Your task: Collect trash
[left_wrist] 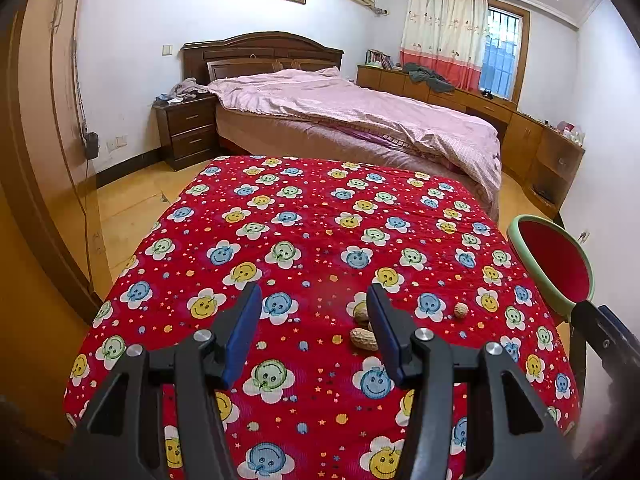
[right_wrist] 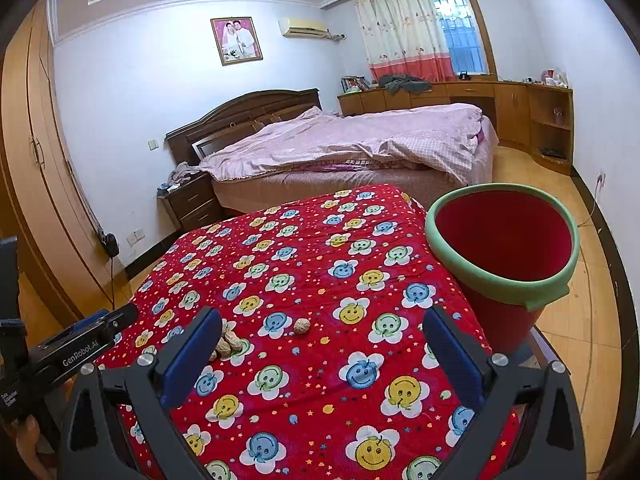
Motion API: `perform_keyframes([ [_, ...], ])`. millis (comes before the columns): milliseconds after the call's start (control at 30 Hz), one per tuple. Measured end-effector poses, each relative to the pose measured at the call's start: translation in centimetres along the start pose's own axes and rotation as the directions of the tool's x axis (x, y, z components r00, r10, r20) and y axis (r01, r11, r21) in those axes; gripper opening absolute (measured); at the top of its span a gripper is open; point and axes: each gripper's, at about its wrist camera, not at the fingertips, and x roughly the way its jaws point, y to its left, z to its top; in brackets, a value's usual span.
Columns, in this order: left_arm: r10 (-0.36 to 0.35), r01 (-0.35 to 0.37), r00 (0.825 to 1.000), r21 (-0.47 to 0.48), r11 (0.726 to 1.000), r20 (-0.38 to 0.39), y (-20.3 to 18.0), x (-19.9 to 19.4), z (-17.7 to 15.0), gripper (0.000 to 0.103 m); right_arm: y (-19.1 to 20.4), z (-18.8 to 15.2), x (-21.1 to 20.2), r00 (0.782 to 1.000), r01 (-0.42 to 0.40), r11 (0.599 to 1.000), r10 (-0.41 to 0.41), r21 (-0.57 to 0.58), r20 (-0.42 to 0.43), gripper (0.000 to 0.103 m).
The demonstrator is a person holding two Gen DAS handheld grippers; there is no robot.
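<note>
two wrist-camera views over a table covered by a red cloth (left_wrist: 320, 216) printed with smiling flowers, in a bedroom.

nearest, at six o'clock of the left view, the left gripper (left_wrist: 314, 320) hovers above the cloth, its blue-padded jaws spread apart and holding nothing. at six o'clock of the right view, the right gripper (right_wrist: 320, 344) hovers the same way, released and empty.

just beyond the left gripper, the trash lies on the cloth: a small cluster of peanut shells (left_wrist: 363, 332), partly hidden behind the right-hand finger at about three o'clock of that gripper's gap. in the right view the same cluster sits at about nine o'clock of the gap, beside the left-hand finger. a single round walnut shell (left_wrist: 461, 310) lies apart from the cluster, toward three o'clock in the left view and near the centre of the right view.

further off, at two o'clock of the right view, a red bin with a green rim (right_wrist: 556, 284) stands off the table's right edge. what shows of its red inside looks bare, but its bottom is hidden.

farthest, at twelve o'clock, a bed with a pink quilt (right_wrist: 352, 144) and a curtained window (right_wrist: 460, 28).

judging progress: shells lie on the cloth and neither gripper carries anything, so at least these pieces are left to collect; whether anything is already in the bin cannot be told.
</note>
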Motion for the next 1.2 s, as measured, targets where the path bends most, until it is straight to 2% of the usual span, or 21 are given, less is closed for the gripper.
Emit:
perform_keyframes([
  [1200,0.001,-0.001,1.0,0.001,1.0,0.0,-0.28,-0.02,-0.1,0.055,-0.08,0.09,-0.03,1.0,-0.001,1.0,0.001,0.0,0.0,0.102],
])
